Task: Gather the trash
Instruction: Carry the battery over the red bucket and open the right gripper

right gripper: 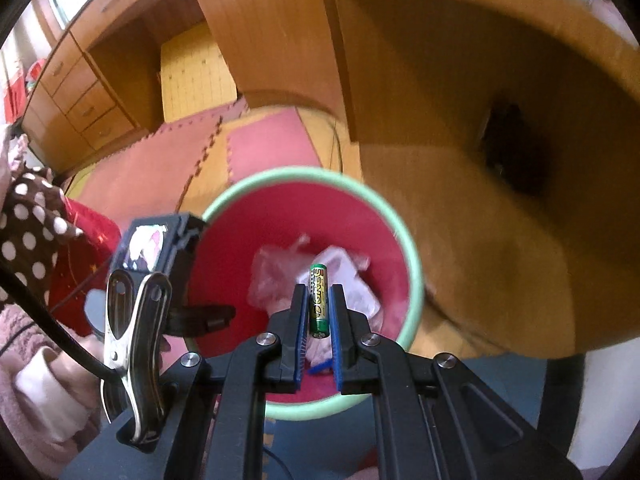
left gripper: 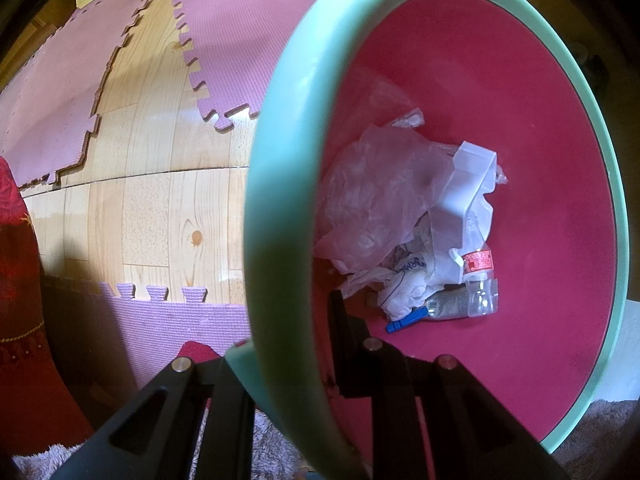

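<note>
Two grippers at work over one bin. Left gripper (left gripper: 280, 360) clamps the mint-green rim of the pink bin (left gripper: 276, 128), one finger outside, one inside the wall. Bin floor holds a crumpled clear bag (left gripper: 376, 196), a clear plastic bottle (left gripper: 480, 280) and a blue clip (left gripper: 406, 320). Right gripper (right gripper: 319, 304) pinches a green battery (right gripper: 319, 300) upright between blue pads, hanging over the bin mouth; left gripper's body sits at nine o'clock from it.

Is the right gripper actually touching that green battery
Touching. In the right wrist view the right gripper has its blue-padded jaws pressed against both sides of the battery, holding it above the bin.
</note>
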A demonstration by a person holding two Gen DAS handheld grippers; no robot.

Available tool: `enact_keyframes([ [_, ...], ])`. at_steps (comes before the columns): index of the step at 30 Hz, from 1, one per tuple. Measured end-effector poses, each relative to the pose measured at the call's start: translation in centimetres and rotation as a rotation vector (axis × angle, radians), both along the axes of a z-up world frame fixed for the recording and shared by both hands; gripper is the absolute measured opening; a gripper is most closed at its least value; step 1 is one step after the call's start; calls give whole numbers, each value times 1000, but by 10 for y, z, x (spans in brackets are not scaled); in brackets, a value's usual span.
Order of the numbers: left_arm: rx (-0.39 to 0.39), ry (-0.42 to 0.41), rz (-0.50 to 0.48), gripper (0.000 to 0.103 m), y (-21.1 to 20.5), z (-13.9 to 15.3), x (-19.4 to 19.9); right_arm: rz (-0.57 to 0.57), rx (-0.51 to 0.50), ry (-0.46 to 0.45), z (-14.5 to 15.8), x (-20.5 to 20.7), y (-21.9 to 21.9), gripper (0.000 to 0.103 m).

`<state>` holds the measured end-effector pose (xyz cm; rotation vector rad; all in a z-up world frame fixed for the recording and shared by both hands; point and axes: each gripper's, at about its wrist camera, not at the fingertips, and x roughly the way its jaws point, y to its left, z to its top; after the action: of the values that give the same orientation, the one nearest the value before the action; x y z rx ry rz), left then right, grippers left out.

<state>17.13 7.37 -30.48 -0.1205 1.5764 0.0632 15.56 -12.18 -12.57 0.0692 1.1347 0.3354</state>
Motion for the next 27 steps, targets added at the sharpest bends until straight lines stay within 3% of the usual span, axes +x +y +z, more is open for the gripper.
enact_keyframes([
  [14,3,0,-1,15,1,0,1,64,-10,117,-50,-12,22,11],
  [27,4,1,-1,15,0,0,0,112,0,149,-61,-15,32,11],
])
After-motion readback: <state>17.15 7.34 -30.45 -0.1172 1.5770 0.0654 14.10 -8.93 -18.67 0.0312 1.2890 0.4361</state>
